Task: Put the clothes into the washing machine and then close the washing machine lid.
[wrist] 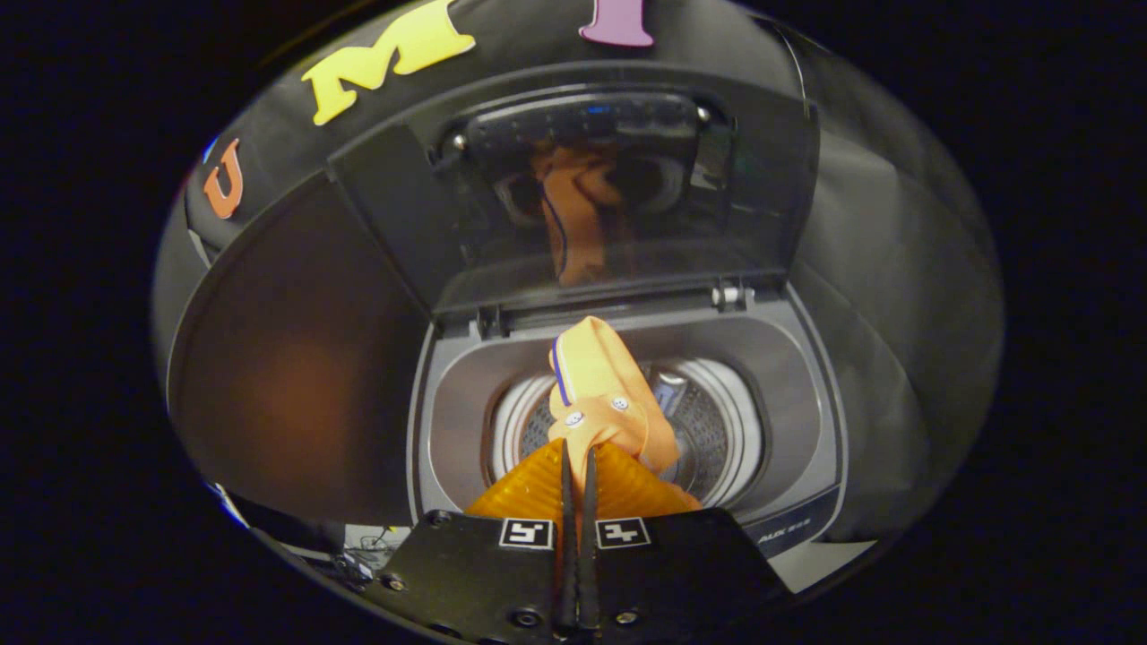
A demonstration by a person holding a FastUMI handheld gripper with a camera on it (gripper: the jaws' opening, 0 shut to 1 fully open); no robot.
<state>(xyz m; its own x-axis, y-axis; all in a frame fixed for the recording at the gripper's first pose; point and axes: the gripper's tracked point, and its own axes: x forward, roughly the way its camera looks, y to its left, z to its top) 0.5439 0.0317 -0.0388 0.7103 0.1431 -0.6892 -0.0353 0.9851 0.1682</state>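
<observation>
My gripper [578, 457] is shut on an orange garment [602, 390] with a purple trim and two snap buttons. The cloth sticks up past the fingertips and hangs over the round steel drum [717, 430] of a grey top-loading washing machine [466, 394]. The orange fingers [529, 493] press tight together with the fabric pinched between them. The machine's dark glass lid [609, 197] stands upright behind the opening, and the orange garment is mirrored in it.
Black booth cloth hangs behind and to both sides of the machine. A dark brownish panel [296, 358] stands left of the washer. Some cables [363, 551] lie low on the left beside the gripper body.
</observation>
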